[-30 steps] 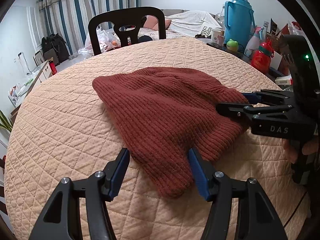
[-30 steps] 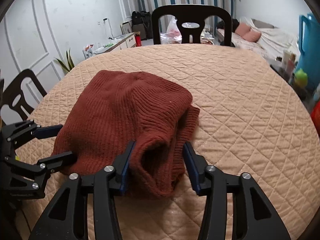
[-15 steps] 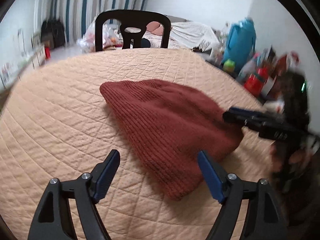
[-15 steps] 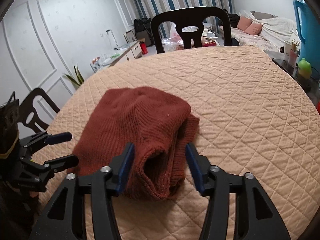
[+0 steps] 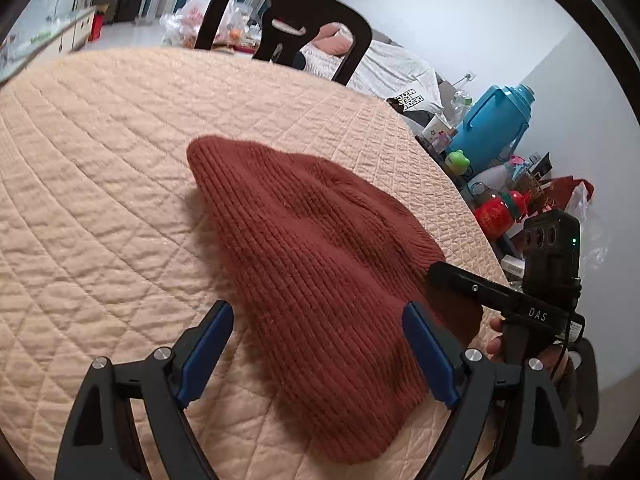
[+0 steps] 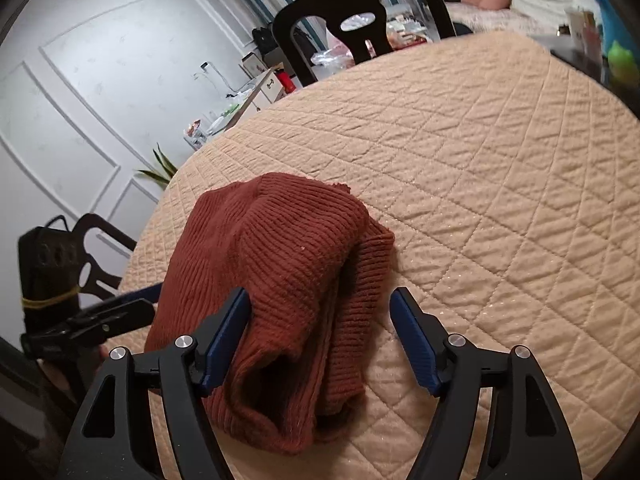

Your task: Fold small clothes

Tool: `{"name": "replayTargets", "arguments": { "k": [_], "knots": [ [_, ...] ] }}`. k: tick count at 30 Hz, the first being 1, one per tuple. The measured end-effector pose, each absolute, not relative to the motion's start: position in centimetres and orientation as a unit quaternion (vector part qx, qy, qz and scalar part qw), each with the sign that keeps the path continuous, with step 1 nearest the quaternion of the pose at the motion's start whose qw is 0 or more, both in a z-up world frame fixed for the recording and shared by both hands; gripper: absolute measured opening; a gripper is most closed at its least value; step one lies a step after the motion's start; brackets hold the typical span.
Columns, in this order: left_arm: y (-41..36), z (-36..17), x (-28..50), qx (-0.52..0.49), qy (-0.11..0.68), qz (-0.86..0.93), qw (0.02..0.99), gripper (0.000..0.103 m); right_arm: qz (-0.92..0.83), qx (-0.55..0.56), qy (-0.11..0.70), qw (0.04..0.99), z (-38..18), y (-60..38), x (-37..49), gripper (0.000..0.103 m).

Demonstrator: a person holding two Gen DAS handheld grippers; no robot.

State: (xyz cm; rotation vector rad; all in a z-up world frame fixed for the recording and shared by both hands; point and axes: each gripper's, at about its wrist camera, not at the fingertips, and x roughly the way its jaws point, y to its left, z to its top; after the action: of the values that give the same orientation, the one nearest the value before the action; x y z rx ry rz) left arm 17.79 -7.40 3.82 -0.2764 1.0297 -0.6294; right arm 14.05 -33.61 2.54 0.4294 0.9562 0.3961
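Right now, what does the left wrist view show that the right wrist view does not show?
Only the left wrist view shows the blue thermos, the red bottle and the clutter beside the table, and the knit hat's closed rounded end. Only the right wrist view shows the hat's open end, a dark hollow facing the camera, plus the white panelled wall and a plant. Both show the rust-red knit hat on the quilted tablecloth, a black chair, the left gripper and the right gripper, both open.
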Motion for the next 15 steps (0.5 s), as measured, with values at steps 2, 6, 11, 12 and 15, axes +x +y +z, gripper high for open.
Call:
{"name": "replayTargets", "arguments": {
  "k": [2, 6, 11, 12, 15],
  "knots": [
    [-7.7, 3.6, 17.9, -0.127, 0.484, -0.296, 0.813, 0.088, 0.2, 0.214, 0.46, 0.838, 2.3, -33.7, 14.5, 0.073],
    [-7.7, 3.0, 18.4, -0.151, 0.497, -0.304, 0.799, 0.088, 0.21, 0.223, 0.468, 0.829, 1.9, -33.5, 14.9, 0.073],
    [-7.5, 2.4, 18.8, -0.171, 0.505, -0.298, 0.792, 0.088, 0.216, 0.234, 0.47, 0.823, 1.9, -33.7, 15.0, 0.073],
    [-7.5, 2.4, 18.8, -0.175, 0.505, -0.297, 0.792, 0.088, 0.216, 0.237, 0.469, 0.823, 1.9, -33.8, 14.9, 0.073],
    [-7.6, 2.4, 18.9, -0.176, 0.506, -0.294, 0.792, 0.087, 0.215, 0.232, 0.468, 0.825, 1.9, -33.7, 14.8, 0.072]
  ]
}}
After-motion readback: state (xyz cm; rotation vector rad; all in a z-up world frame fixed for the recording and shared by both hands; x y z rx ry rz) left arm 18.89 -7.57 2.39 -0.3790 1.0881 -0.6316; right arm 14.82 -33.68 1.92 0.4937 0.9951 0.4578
